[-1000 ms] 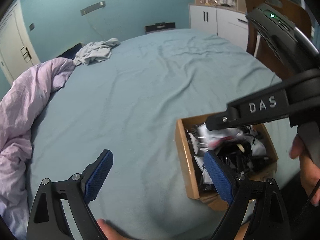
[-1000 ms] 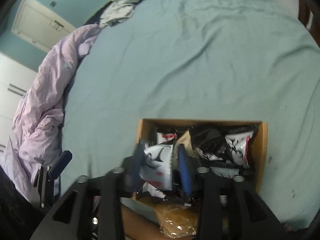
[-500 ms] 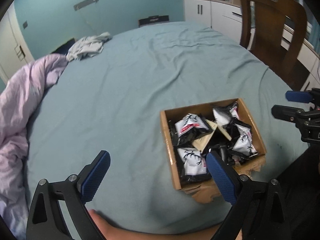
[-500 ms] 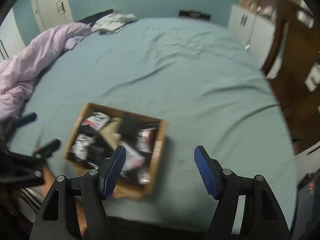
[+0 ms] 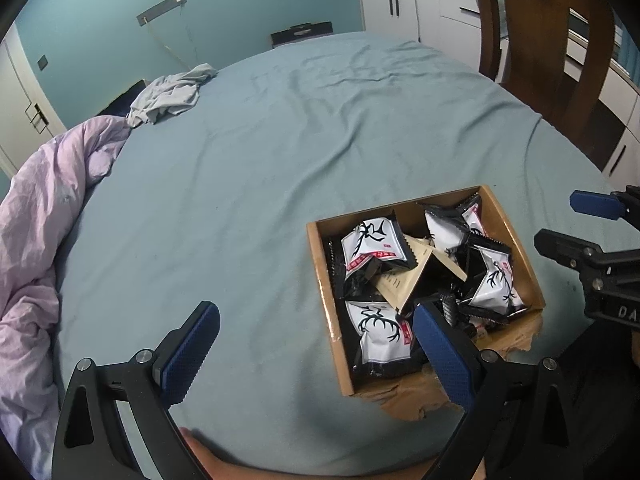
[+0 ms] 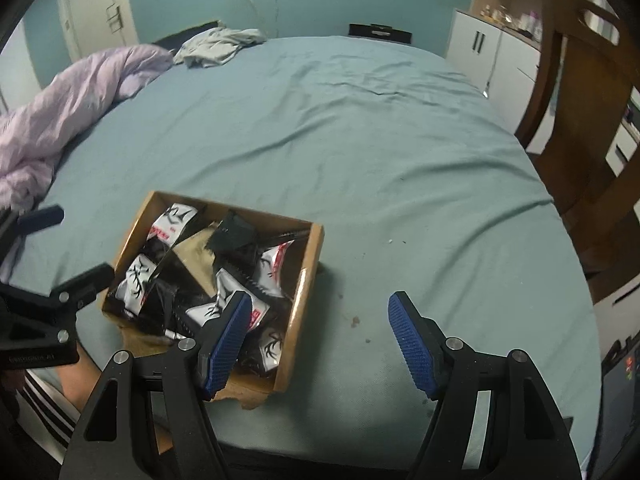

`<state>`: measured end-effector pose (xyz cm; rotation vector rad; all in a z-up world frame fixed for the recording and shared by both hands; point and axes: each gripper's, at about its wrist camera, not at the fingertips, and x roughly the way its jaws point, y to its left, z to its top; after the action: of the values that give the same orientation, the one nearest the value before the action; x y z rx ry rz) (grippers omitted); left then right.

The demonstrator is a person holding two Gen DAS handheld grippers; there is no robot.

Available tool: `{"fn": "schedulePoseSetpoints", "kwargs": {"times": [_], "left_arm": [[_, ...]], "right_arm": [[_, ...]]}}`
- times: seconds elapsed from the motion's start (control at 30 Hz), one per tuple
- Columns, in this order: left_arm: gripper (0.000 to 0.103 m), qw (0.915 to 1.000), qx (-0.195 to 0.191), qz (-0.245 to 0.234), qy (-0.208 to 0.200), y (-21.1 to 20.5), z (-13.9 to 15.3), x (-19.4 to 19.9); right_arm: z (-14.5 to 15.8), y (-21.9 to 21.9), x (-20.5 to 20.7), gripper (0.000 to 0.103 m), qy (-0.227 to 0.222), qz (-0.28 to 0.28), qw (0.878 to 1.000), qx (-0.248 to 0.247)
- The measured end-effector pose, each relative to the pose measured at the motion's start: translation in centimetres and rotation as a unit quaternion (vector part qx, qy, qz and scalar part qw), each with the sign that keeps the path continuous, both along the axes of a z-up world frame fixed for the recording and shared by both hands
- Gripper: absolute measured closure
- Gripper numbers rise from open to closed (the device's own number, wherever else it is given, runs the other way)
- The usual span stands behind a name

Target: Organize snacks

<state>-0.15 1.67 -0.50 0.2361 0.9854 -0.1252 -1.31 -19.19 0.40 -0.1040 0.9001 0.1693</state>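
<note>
A brown cardboard box (image 5: 322,280) sits near the front edge of a teal bed (image 5: 280,140). It holds several black-and-white snack packets (image 5: 374,244) and a tan packet (image 5: 404,284). The box also shows in the right wrist view (image 6: 308,272) with its packets (image 6: 172,220). My left gripper (image 5: 316,354) is open and empty, left of the box with its right finger over the box's near corner. My right gripper (image 6: 318,344) is open and empty, right of the box with its left finger over the box's near edge. Each gripper shows in the other's view.
A lilac duvet (image 5: 36,232) is bunched along the bed's left side. A grey garment (image 5: 172,94) lies at the far left corner. A wooden chair (image 5: 540,40) and white cabinets (image 5: 400,8) stand to the right. The box's near wall is torn (image 5: 420,400).
My right gripper was shut on a packet over the box; it has let go, opened, and pulled back to the right. My left gripper has drawn back a little.
</note>
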Motion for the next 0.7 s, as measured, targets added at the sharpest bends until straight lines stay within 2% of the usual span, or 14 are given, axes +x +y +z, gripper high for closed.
{"fn": "schedulePoseSetpoints", "kwargs": {"times": [0.1, 0.33, 0.7], "left_arm": [[0.004, 1.0000, -0.002, -0.002, -0.005, 0.01, 0.03, -0.02], [0.004, 1.0000, 0.000, -0.007, -0.006, -0.18, 0.15, -0.03], [0.004, 0.9999, -0.001, -0.005, -0.009, -0.16, 0.64, -0.09]], "right_arm": [[0.24, 0.15, -0.12, 0.033, -0.007, 0.006, 1.000, -0.001], [-0.22, -0.15, 0.68, 0.033, 0.014, 0.000, 1.000, 0.008], [-0.20, 0.02, 0.74, 0.033, 0.017, 0.003, 1.000, 0.006]]}}
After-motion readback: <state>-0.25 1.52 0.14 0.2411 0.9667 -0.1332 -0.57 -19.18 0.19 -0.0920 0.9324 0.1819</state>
